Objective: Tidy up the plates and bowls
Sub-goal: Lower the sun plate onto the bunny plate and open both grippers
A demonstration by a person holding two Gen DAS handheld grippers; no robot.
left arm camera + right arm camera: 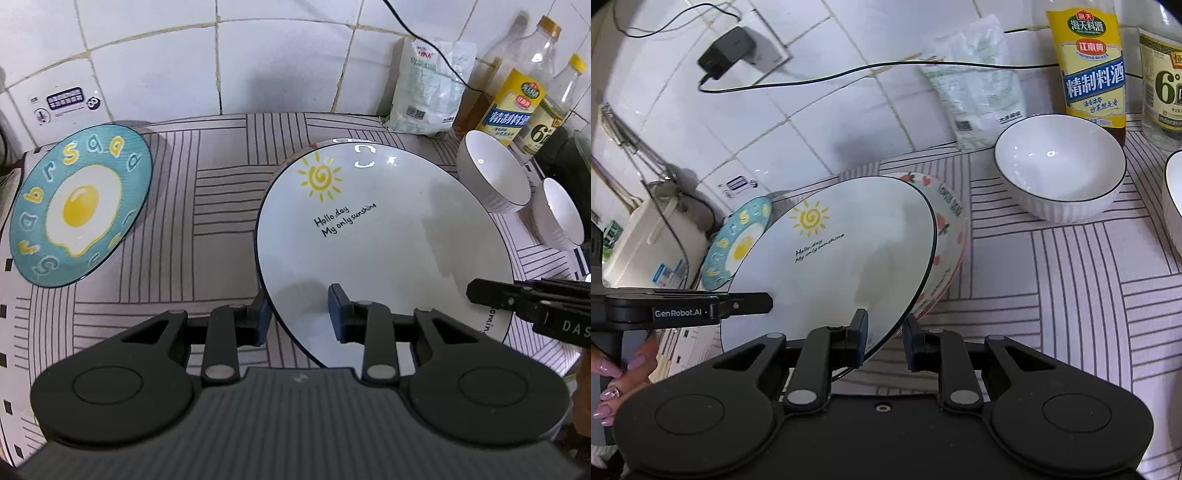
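The large white round plate with a yellow sun drawing and black lettering (384, 236) (834, 258) is sitting tilted, its far edge lying over a second plate with a red heart pattern on its rim (951, 236), which is peeking out beyond the sun plate's far right edge. Both are resting on the grey-and-white striped surface (207, 206) (1052, 280).

The left gripper (301, 314) is straddling the near left rim of the sun plate: one blue-padded finger is lying outside and below the rim, the other over the plate's face. Its jaws are standing partly open around the rim, and a gap is showing between the pads and the plate, so I cannot tell whether they are gripping it. The right gripper (884, 338) is doing the same at the sun plate's near right rim, jaws partly open with the edge passing between them; whether the pads are touching the rim is also unclear.

To the left of the sun plate, well apart from it, a teal round plate with a fried-egg picture and letters (79, 205) (738, 245) is leaning up at an angle. To the right of the sun plate two white ribbed bowls with dark rims are standing upright, one (493, 171) (1060, 166) nearer the tiled wall, the other (561, 214) (1174, 206) just beside it. Behind the bowls, bottles with yellow labels (517, 99) (1089, 66) and a white pouch (428, 88) (979, 85) are standing against the wall.
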